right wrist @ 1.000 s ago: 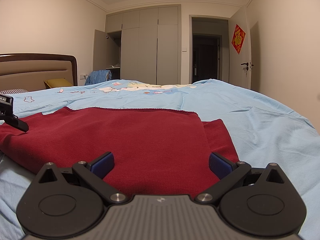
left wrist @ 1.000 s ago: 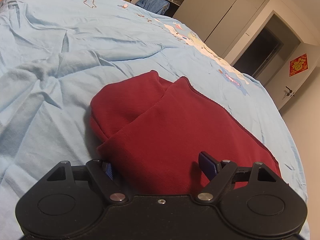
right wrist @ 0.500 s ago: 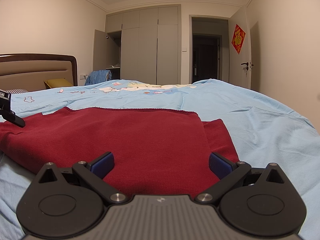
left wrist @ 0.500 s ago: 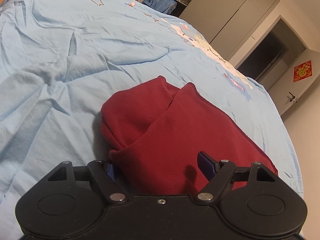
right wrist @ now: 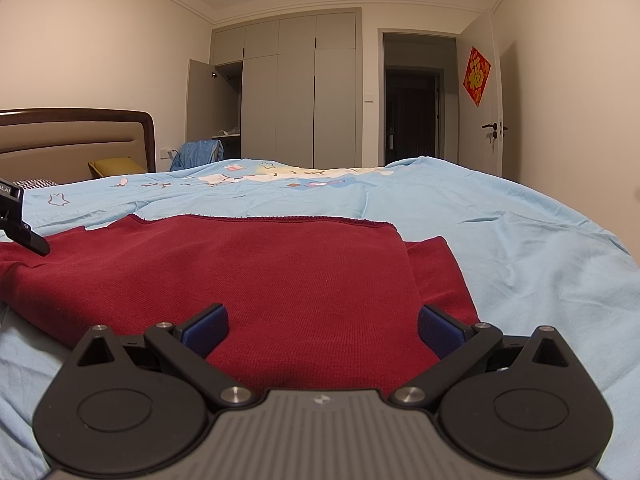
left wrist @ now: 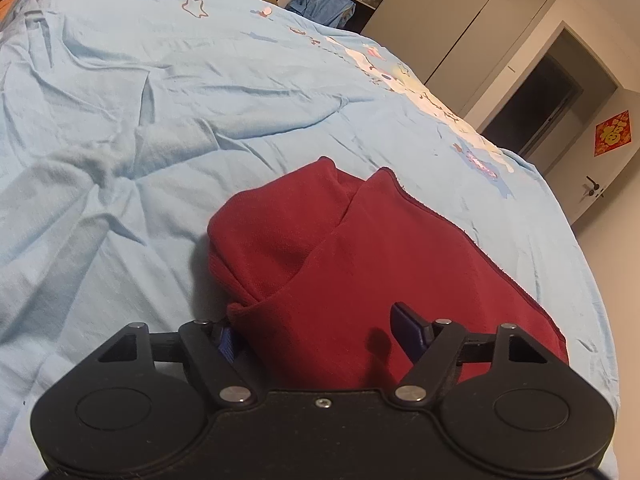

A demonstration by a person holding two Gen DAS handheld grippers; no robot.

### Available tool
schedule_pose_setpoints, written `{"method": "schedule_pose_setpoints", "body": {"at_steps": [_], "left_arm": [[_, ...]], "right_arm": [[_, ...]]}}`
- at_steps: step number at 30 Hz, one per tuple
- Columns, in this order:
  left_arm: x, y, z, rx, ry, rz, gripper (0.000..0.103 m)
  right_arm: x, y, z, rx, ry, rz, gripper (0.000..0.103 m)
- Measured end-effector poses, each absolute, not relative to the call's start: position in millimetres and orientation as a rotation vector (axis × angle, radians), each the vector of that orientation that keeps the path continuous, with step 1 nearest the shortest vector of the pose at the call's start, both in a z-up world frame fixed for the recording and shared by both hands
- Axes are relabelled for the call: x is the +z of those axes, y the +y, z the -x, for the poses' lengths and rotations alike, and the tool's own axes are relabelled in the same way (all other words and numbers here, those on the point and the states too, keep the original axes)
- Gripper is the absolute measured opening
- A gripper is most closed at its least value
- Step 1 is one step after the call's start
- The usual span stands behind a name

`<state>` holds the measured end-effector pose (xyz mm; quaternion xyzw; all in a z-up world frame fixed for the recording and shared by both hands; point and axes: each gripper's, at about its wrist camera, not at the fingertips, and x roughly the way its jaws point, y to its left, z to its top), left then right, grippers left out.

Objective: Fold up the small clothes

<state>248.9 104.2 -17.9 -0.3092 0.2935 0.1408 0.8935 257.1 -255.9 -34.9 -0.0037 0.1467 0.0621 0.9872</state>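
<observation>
A dark red garment (left wrist: pixel 360 264) lies folded on the light blue bedsheet (left wrist: pixel 180 128), with a sleeve or edge layer sticking out at its far left end. My left gripper (left wrist: pixel 318 332) is open and hovers over the garment's near edge. Its left fingertip (left wrist: pixel 226 340) is partly hidden behind the cloth fold. In the right wrist view the same red garment (right wrist: pixel 260 276) lies flat and smooth. My right gripper (right wrist: pixel 324 328) is open just above the near hem and holds nothing. The left gripper (right wrist: pixel 18 220) shows at the left edge.
The bedsheet (right wrist: pixel 520 240) spreads wide and wrinkled around the garment. A headboard (right wrist: pixel 72 136), a yellow pillow (right wrist: pixel 116 166) and blue clothing (right wrist: pixel 196 154) are at the far left. A grey wardrobe (right wrist: pixel 296 92) and a dark doorway (right wrist: pixel 412 112) stand beyond the bed.
The left gripper has drifted slightly left and away over the garment's end, still open. The right gripper and the garment have not moved.
</observation>
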Motion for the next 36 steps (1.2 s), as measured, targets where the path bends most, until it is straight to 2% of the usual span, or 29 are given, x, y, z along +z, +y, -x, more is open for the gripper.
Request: {"method": "schedule_pose_setpoints", "body": {"at_steps": [4,10,12,15,22,28,36], "left_arm": [[-16.3,104.7,-246.6,0.302,0.599,0.628,0.063],[-8.0,100.5,-246.9,0.3,0.577,0.563,0.039],[-3.4,98.3,-247.7,0.295,0.567,0.536,0.027],[5.2,93.4,-249.3,0.273,0.547,0.498,0.018],[39.1,58.0,-258.8,0.174,0.463,0.335,0.014],[69.0,-9.4,-271.1,-0.015,0.392,0.172,0.013],[68.4,-93.6,-268.8,-0.359,0.371,0.034,0.012]], "right_arm": [[-34.6,-256.4,-257.2,0.124,0.295,0.008,0.103],[-35.8,-255.1,-255.6,0.126,0.298,0.003,0.103],[-35.9,-255.0,-254.6,0.126,0.298,0.001,0.103],[-34.7,-255.1,-253.1,0.122,0.295,-0.003,0.103],[-31.8,-252.1,-236.7,0.076,0.206,-0.006,0.103],[-23.6,-262.8,-213.6,-0.024,0.079,-0.074,0.103],[-14.2,-308.8,-190.0,-0.32,-0.018,-0.214,0.103]]}}
